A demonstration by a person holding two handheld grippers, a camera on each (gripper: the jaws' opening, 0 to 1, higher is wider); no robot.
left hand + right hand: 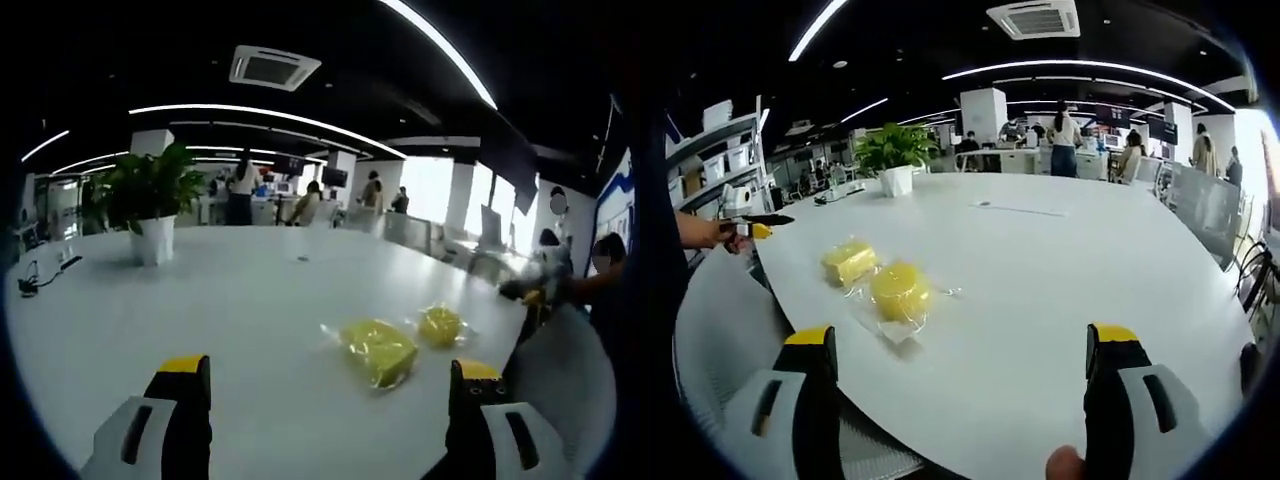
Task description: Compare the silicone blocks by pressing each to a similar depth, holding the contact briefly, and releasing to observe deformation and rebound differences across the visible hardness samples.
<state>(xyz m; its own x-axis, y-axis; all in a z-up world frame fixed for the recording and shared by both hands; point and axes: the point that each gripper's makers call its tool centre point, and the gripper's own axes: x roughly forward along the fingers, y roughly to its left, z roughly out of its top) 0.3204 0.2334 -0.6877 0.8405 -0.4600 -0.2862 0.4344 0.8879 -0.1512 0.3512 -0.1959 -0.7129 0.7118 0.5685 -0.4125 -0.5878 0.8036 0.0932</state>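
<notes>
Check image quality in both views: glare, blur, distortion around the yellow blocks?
Left gripper view: heavy fisheye bend, windows blown out at right, soft focus; the rectangular block and round block show shiny wrap with faint glare. Right gripper view: same curvature, the white table evenly lit, weak shadows, blocks slightly blurred, background people indistinct.

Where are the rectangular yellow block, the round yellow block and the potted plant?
rectangular yellow block (379,350), left gripper view, top face inside its clear wrap.
round yellow block (901,289), right gripper view, middle of its top face.
potted plant (153,240), left gripper view, on the white pot.
</notes>
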